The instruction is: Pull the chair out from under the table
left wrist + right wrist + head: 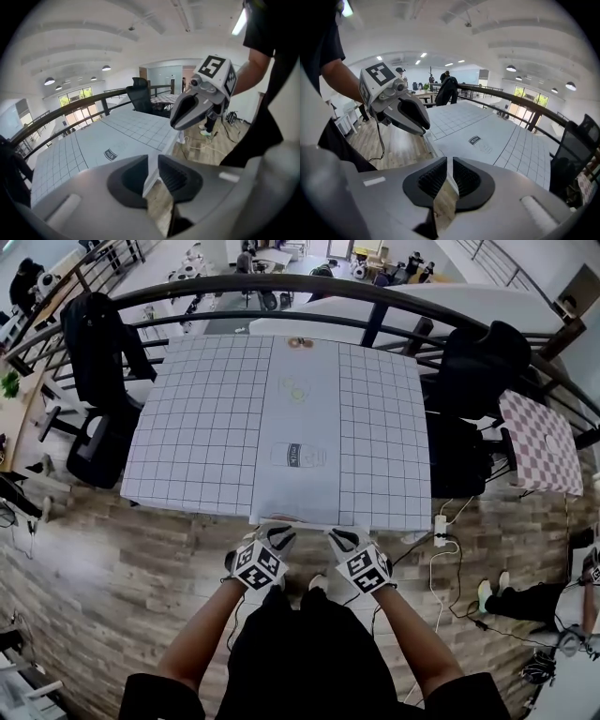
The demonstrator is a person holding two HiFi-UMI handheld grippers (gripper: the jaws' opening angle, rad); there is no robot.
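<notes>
Chair, unseen beneath white gridded table [206, 427]: left gripper [275, 534], right gripper [343, 538] slightly parted, empty; locate backrest before closing.

Table [206, 427] near edge blocks 12 o'clock, just ahead of left gripper [279, 534] and right gripper [341, 537]. Room above tabletop free (flat prints only). Railing [281, 285] closes far side. Black chair [94, 362] at 10, second black chair [478, 362] at 2. Power strip [440, 529], cables [433, 563] at 3. Wood floor [122, 587] at 9 open.
</notes>
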